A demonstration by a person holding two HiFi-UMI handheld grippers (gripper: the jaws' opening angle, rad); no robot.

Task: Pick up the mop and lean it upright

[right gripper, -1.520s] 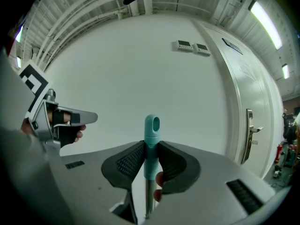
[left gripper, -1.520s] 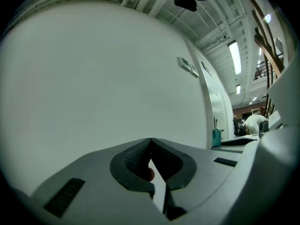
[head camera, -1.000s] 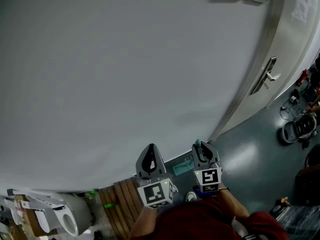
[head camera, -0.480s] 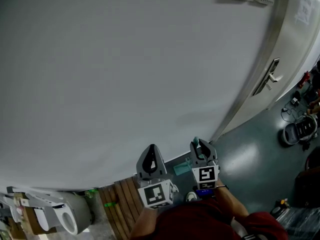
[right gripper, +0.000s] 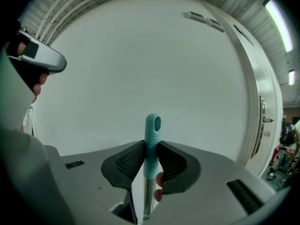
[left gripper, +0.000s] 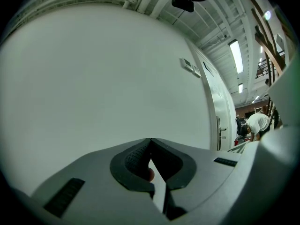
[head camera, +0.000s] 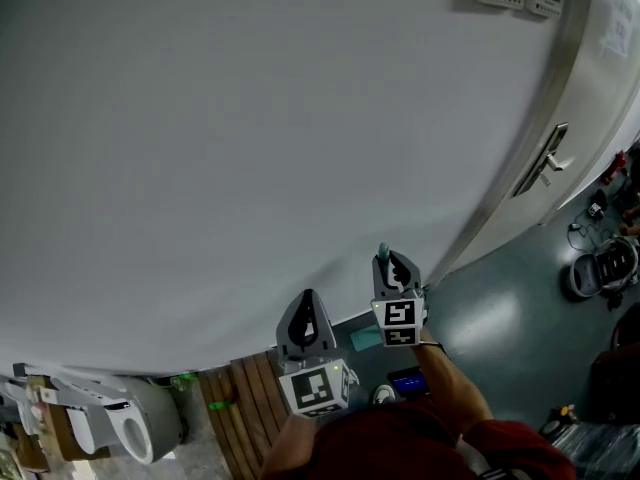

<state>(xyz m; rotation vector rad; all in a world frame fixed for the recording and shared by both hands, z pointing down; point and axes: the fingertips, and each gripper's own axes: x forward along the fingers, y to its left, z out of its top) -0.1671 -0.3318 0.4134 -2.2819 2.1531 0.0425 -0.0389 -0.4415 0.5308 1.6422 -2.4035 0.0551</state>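
While the left gripper (left gripper: pixel 150 144) hangs with jaws together on nothing, the right gripper (right gripper: pixel 151 149) clamps the mop (right gripper: pixel 153 124) by its teal handle top, upright and near the wall (head camera: pixel 250 148). The leaning step seems in hand; next, rest the handle against the wall, then release.

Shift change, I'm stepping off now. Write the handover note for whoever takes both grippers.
Left gripper: shut, empty, facing the wall.
Right gripper: shut on the mop handle just below its teal cap; the handle stands upright.
Done: mop picked up and held before the wall, near the door.
Left: rest the handle against the wall, open the right jaws, back away.
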